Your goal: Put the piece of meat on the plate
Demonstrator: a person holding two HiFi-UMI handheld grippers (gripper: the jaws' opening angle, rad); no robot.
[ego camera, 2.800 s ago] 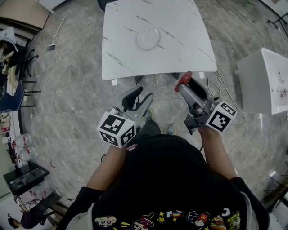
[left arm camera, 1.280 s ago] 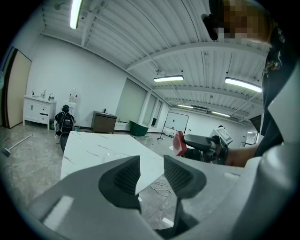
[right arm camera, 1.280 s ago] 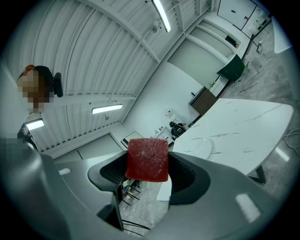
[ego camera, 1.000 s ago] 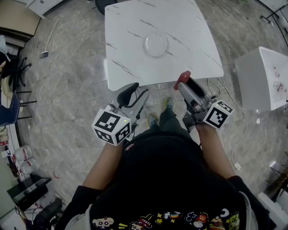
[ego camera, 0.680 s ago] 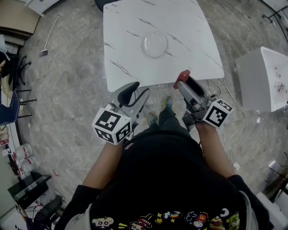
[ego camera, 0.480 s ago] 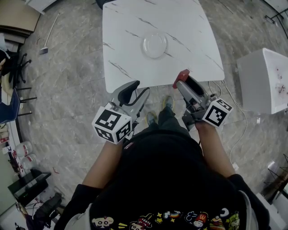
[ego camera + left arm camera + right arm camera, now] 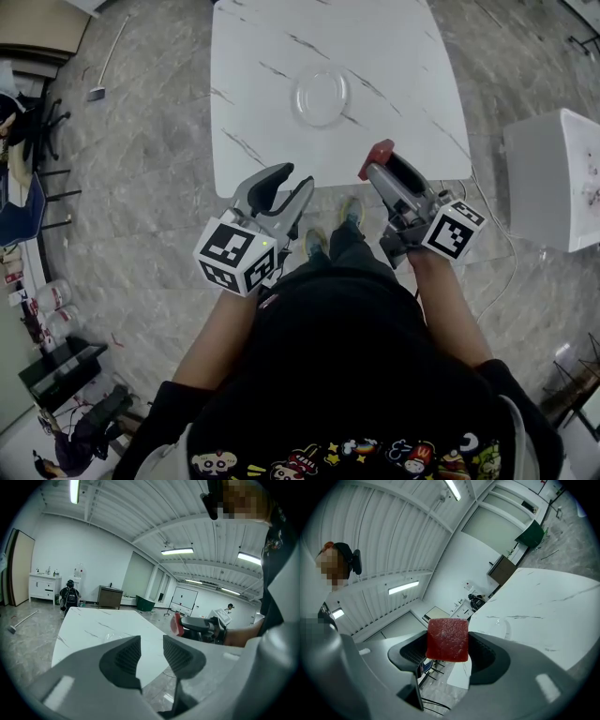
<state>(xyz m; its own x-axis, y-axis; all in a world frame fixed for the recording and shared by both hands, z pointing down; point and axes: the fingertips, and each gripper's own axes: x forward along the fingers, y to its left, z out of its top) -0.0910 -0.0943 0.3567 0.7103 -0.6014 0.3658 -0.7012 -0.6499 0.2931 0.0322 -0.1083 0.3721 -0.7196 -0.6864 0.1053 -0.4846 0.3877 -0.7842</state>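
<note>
1. The right gripper (image 7: 382, 165) is pinching the piece of meat (image 7: 380, 154), a red block, between its 2 jaws. It is holding the block over the near edge of the table (image 7: 262, 42), right of centre.
2. The left gripper (image 7: 289, 180) is carrying nothing. Its jaws are standing a little apart, and it is hovering just short of the table's near edge, on the left.
3. The plate (image 7: 321, 97) is lying empty near the middle of the table, well apart from the meat, farther off and somewhat to the left.
4. Judging by this, the carry toward the plate is under way and the placing is not yet done.
5. The block is sitting at the very tips of the jaws and sticking out above them. A jolt or a slackening squeeze during the reach could be letting it slip out short of the plate.
6. The plate is clear glass on white marble, so its rim is reading faintly. A misjudged aim could be dropping the meat onto the rim or the bare table.
7. Opening the jaws too high could be letting the block bounce or roll off. Coming in too low could be nudging the light plate across the smooth top.
</note>
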